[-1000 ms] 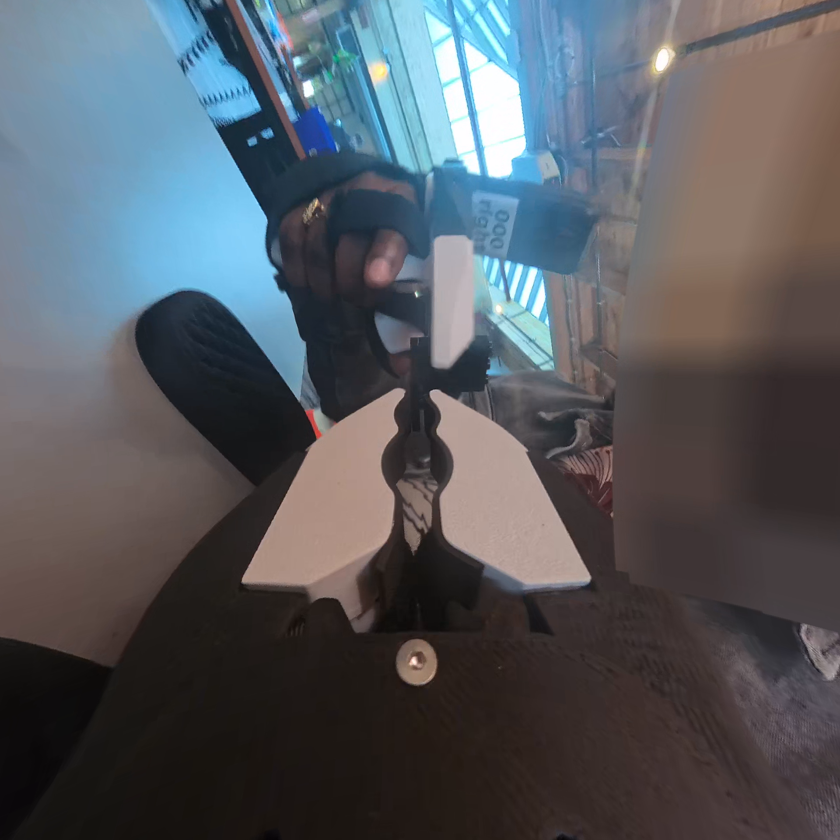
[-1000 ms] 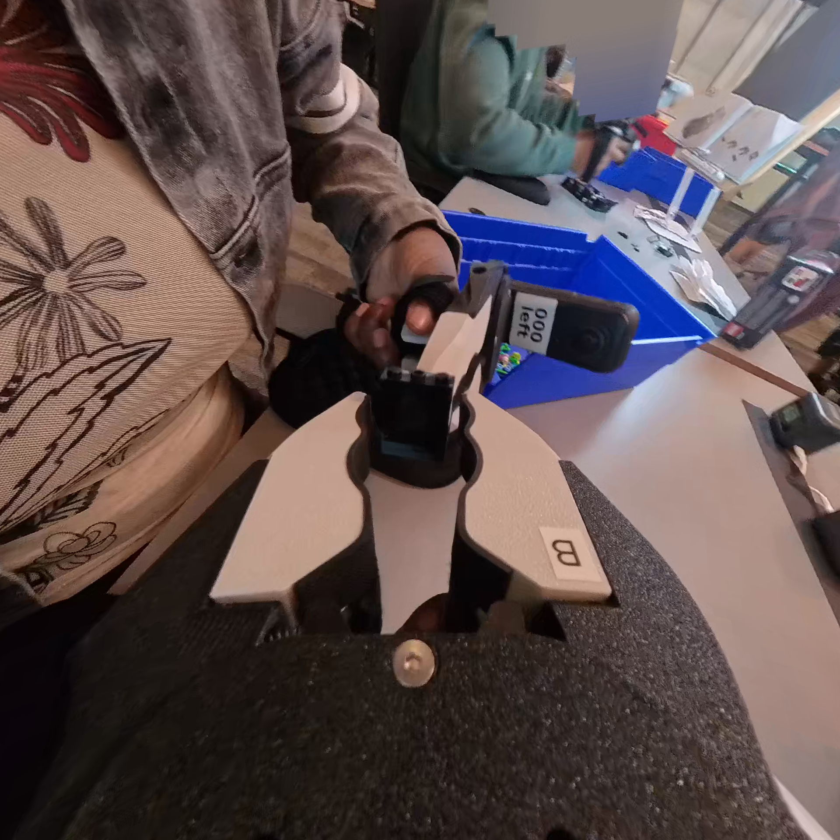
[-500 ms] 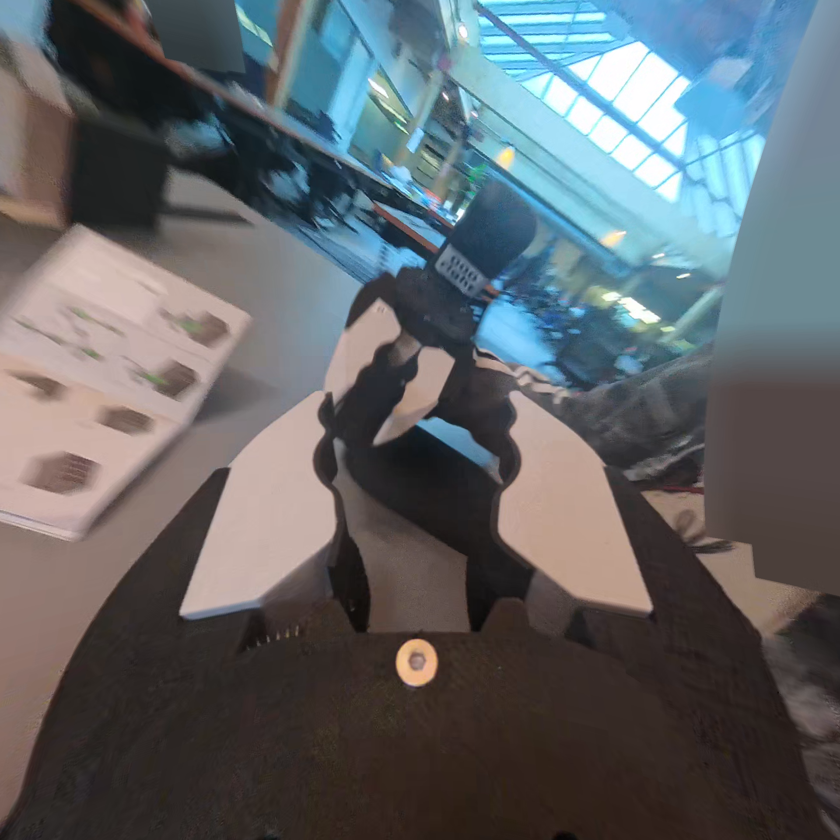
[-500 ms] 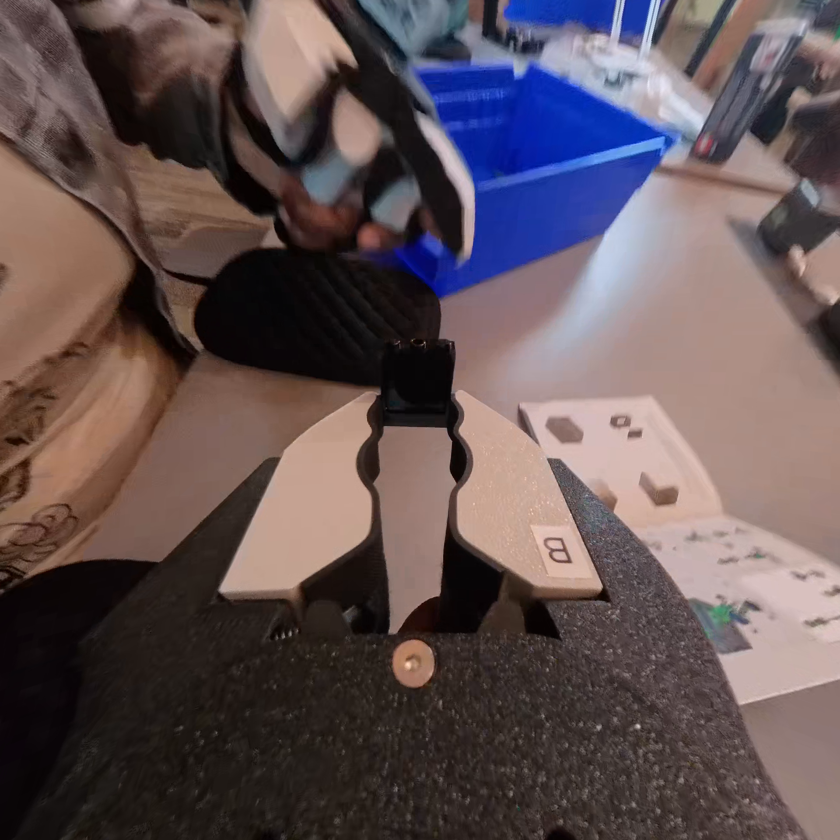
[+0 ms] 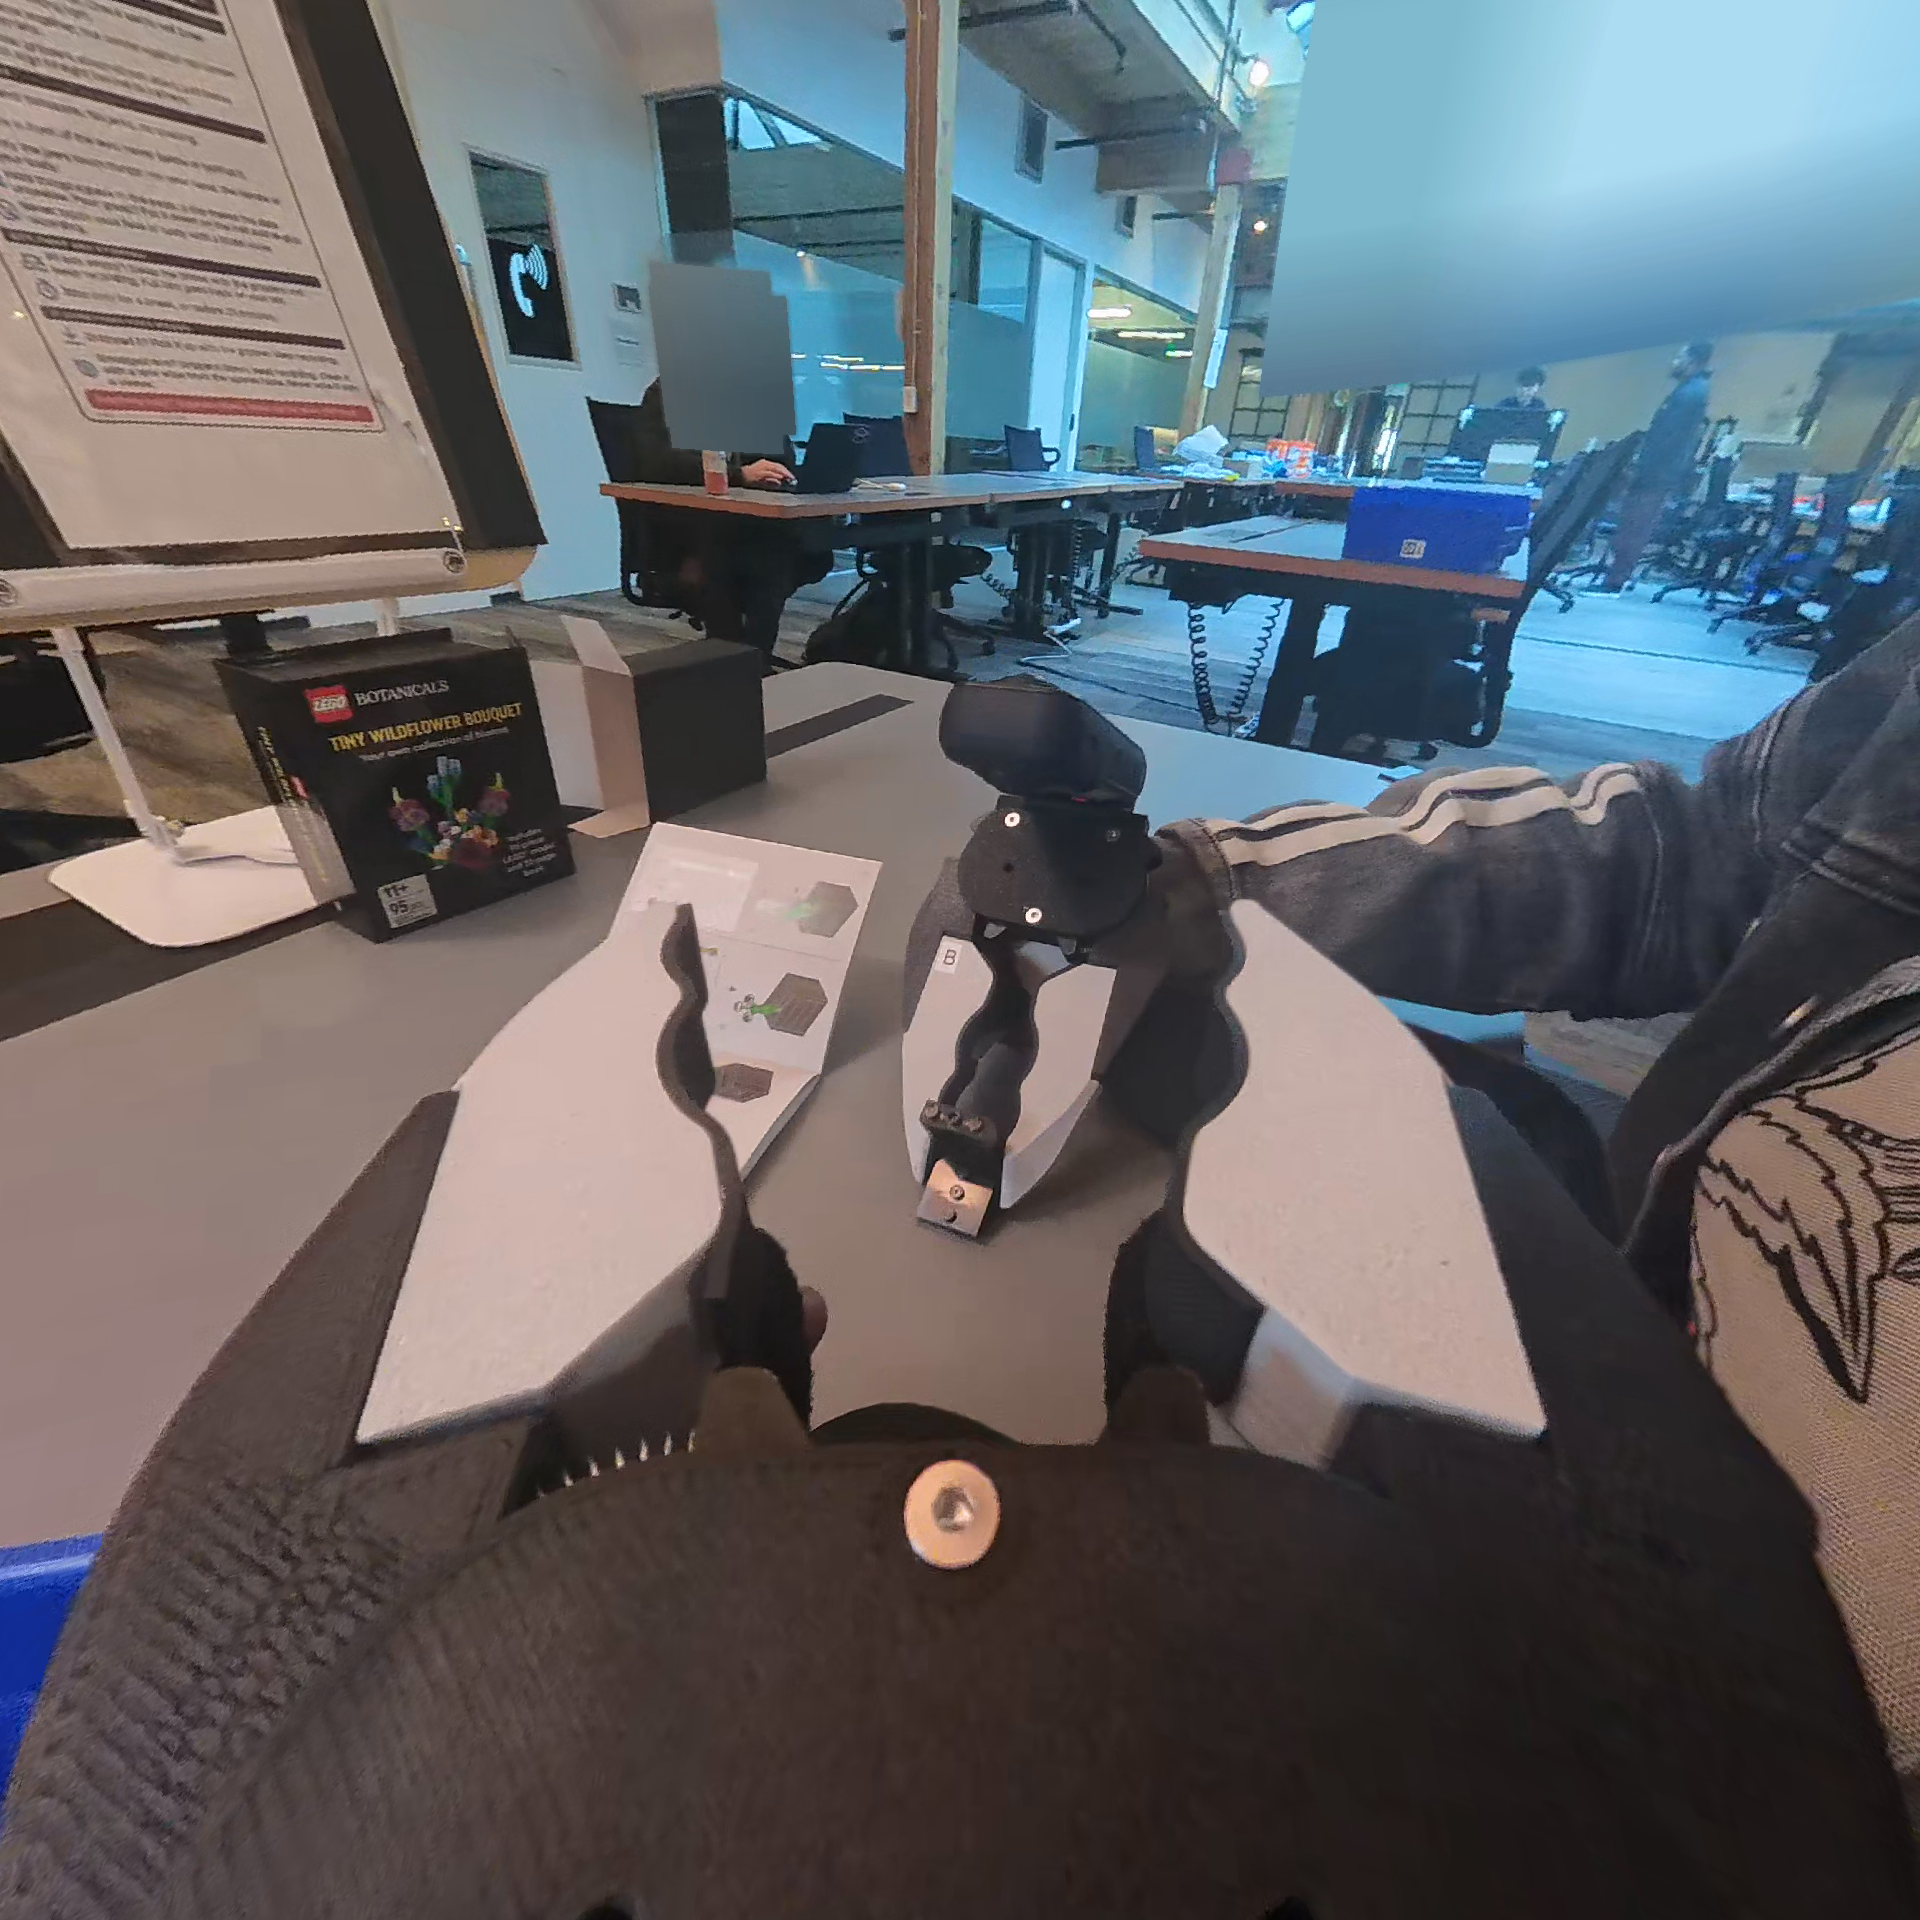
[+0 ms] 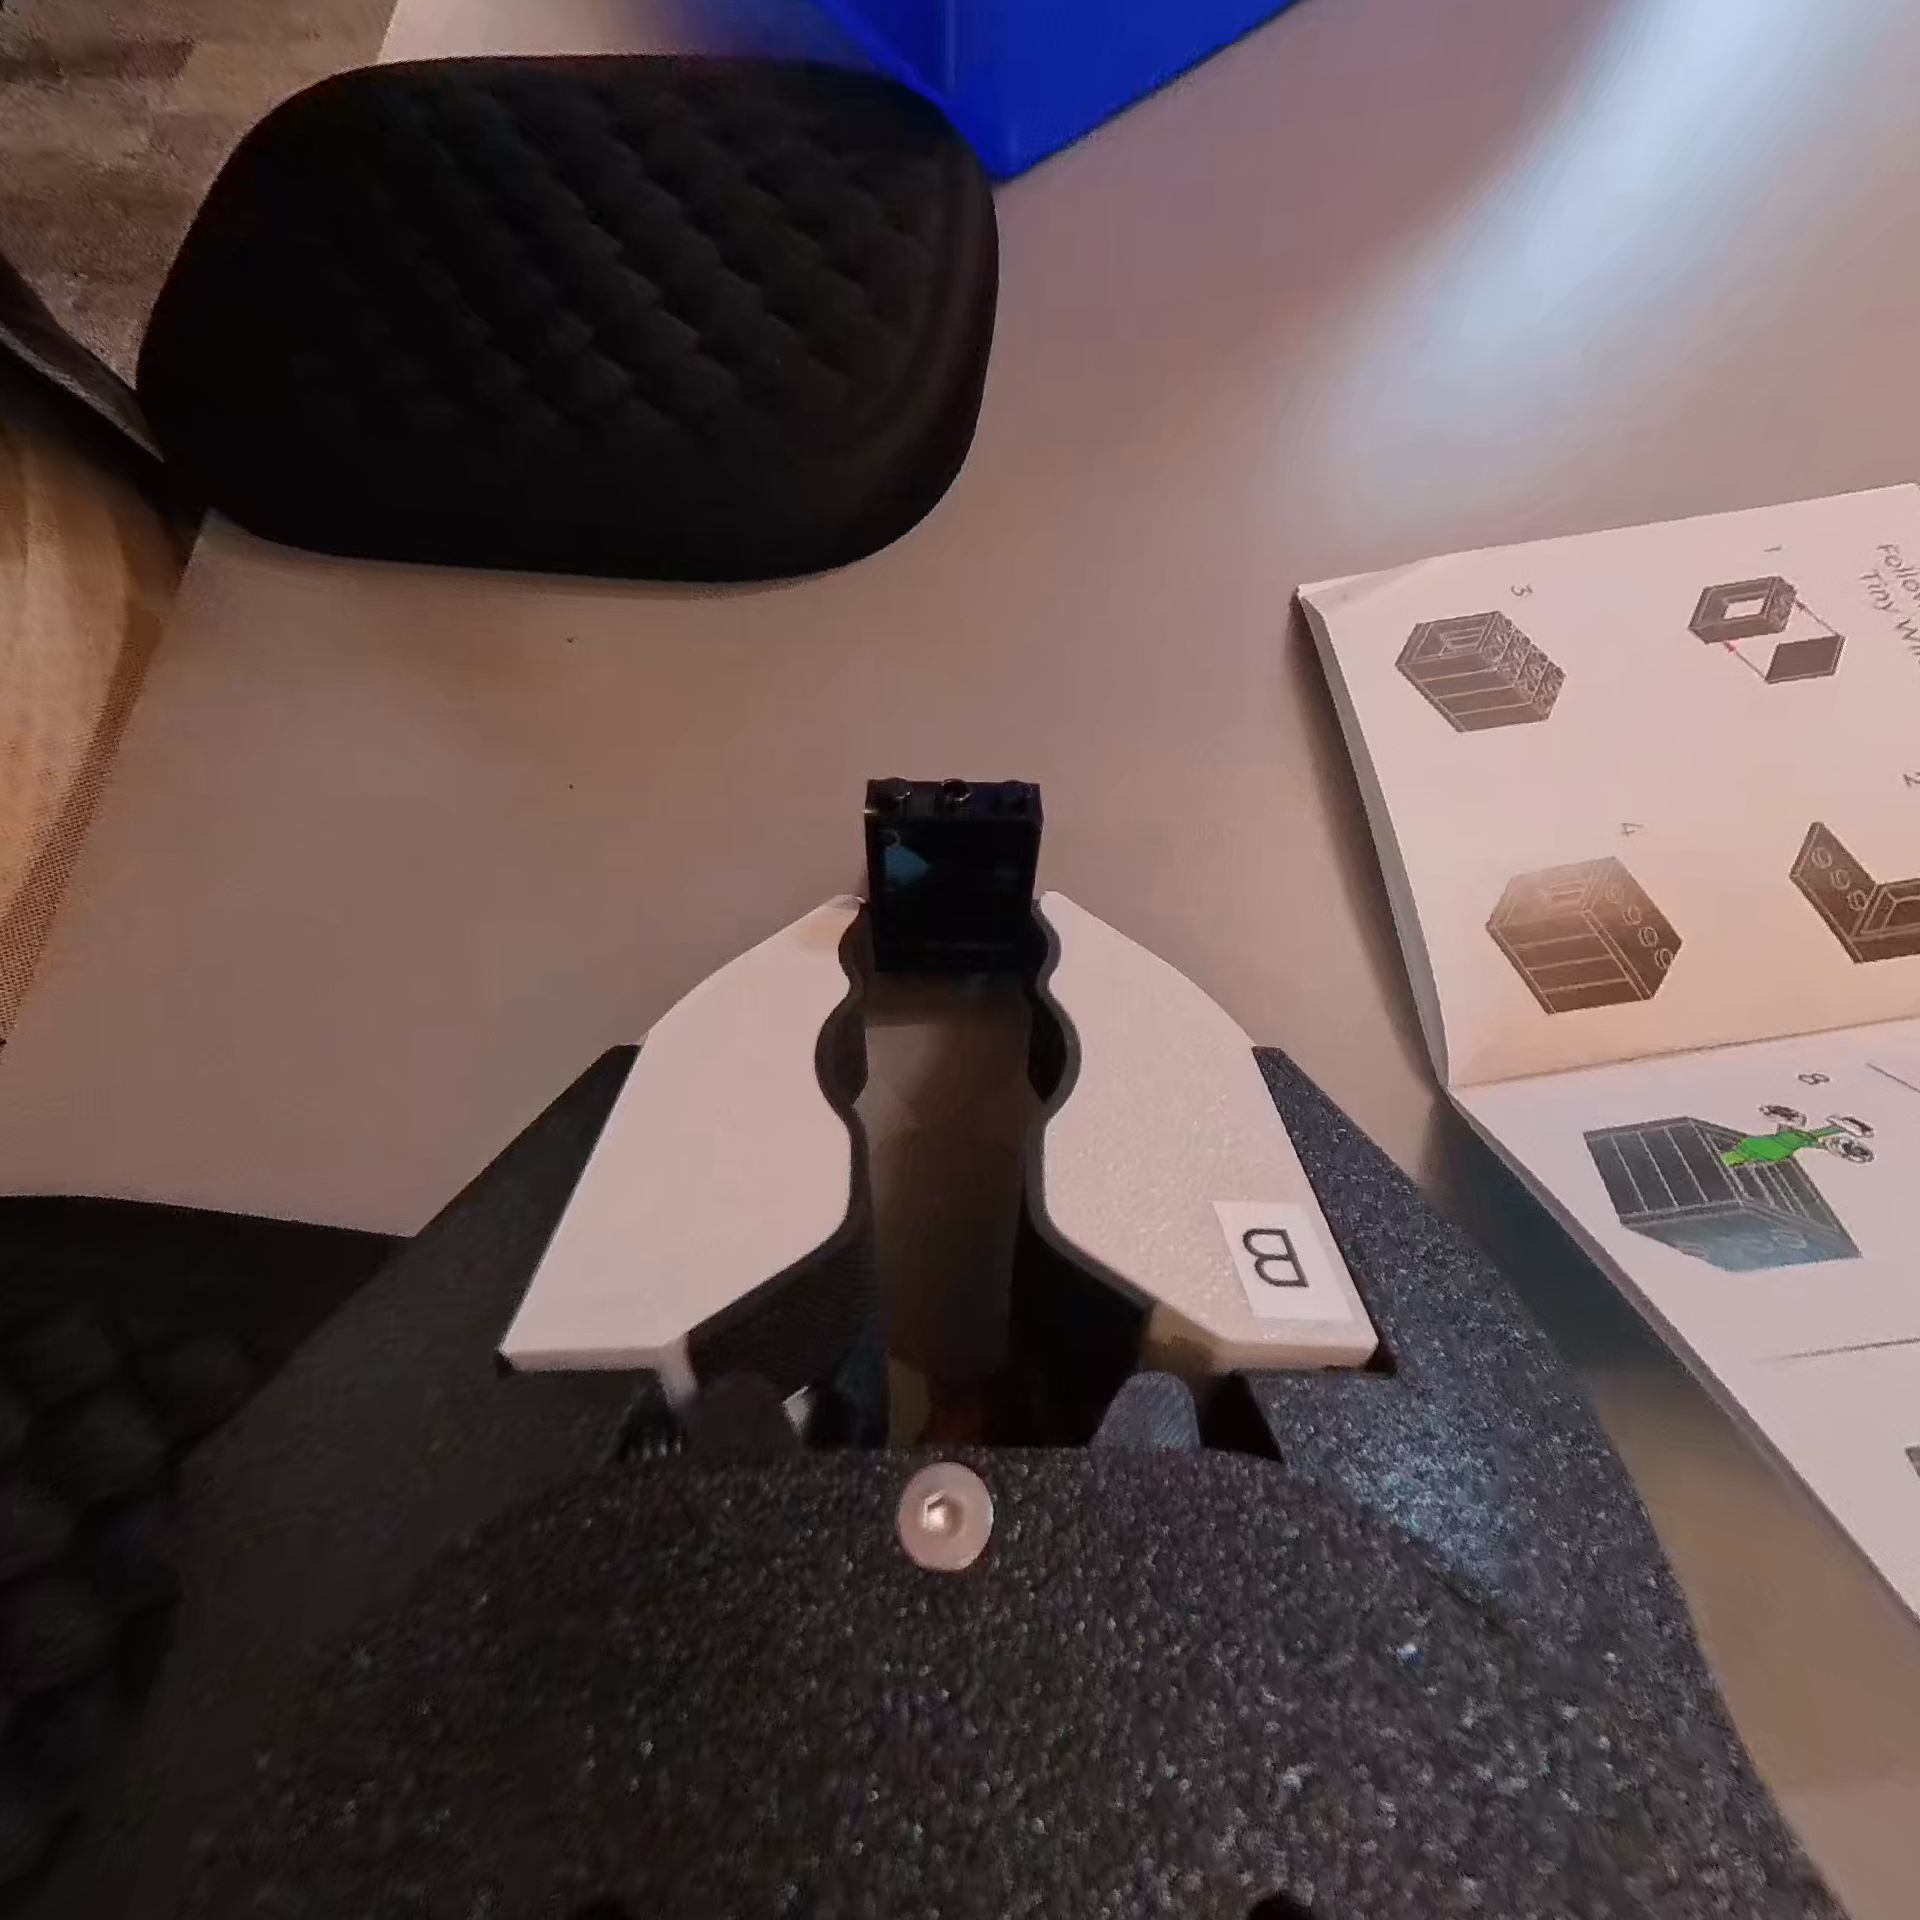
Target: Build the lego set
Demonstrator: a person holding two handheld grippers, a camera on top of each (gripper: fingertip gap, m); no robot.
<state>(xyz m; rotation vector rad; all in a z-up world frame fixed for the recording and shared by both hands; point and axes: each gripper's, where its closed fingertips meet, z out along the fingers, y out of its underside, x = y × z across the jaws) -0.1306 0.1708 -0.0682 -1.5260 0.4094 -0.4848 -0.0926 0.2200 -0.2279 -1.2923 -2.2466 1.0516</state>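
Observation:
My right gripper is shut on a small black lego assembly with studs on its far edge, held low over the grey table. In the left wrist view the right gripper points down and the black assembly at its tips touches or nearly touches the table. My left gripper is open and empty, a little in front of and above the right gripper. The instruction booklet lies open to the right of the assembly; it also shows in the left wrist view.
A black lego box and a sign stand stand at the far left. A second black box sits behind the booklet. A black padded chair arm and a blue bin lie beyond the assembly. Some 15 cm of space lies between my two pairs of fingers.
The two grippers have come apart: my left gripper let go, opened wide and swung out. My right gripper brought the black assembly down to the table beside the booklet.

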